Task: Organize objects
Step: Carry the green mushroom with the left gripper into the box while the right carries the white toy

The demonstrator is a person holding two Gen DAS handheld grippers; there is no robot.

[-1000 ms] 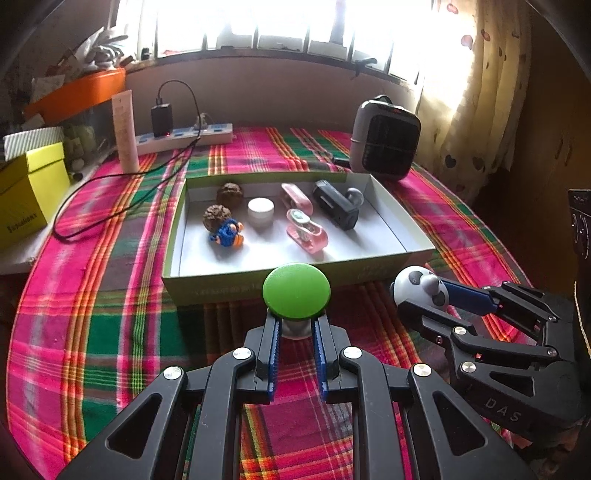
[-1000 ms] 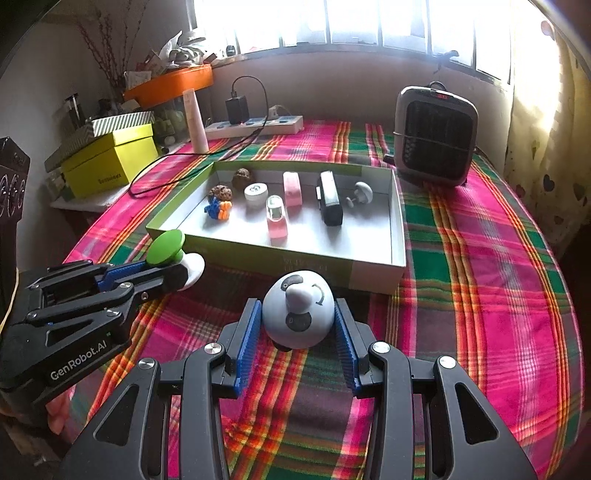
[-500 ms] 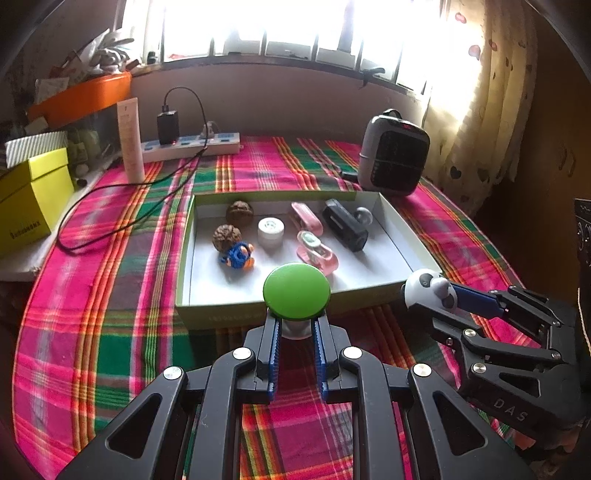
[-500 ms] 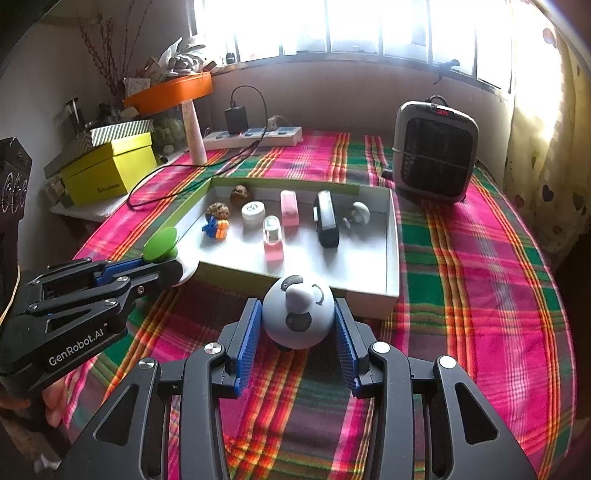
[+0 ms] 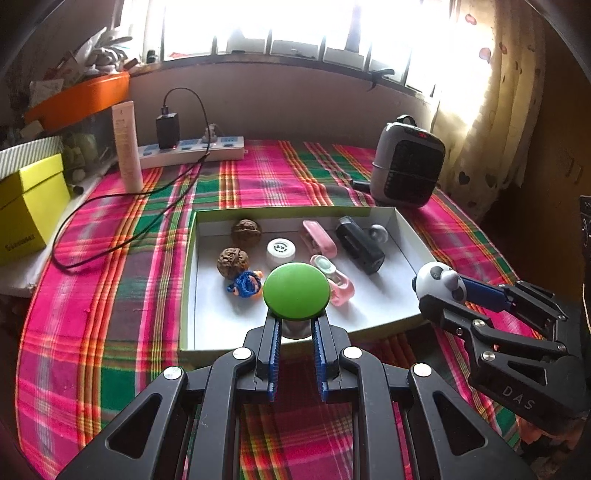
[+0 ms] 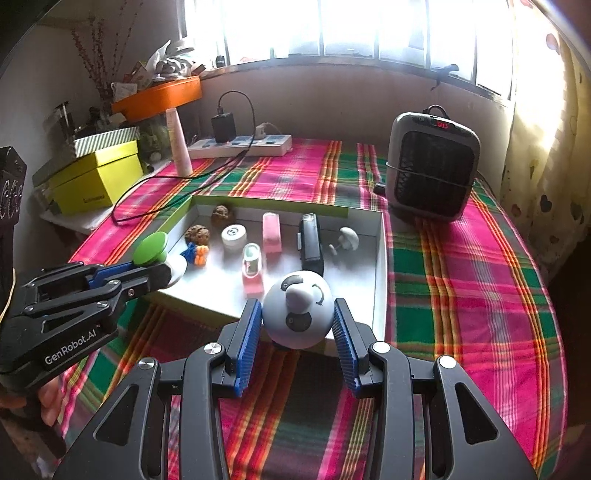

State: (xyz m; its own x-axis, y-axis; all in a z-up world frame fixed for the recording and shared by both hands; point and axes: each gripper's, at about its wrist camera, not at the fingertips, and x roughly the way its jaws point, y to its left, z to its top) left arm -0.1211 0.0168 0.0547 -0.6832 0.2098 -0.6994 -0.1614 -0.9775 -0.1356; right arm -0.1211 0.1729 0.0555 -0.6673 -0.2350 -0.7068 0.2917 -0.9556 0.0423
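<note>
Plaid cloth (image 5: pixel 110 295) covers table below bright window (image 6: pixel 332 26).

Left gripper (image 5: pixel 295 330) clamped tight on the white stem of a green-capped mushroom toy (image 5: pixel 296 291), pitched down and forward, tips over the near wall of the shallow box (image 5: pixel 413 236). Right gripper (image 6: pixel 298 325) just beside it on the right, same downward pitch, 2 blue pads pressed on a round panda toy (image 6: pixel 297 310), tips at the box's near right corner.

Both wrist views over shared tray (image 5: pixel 410 236)
</note>
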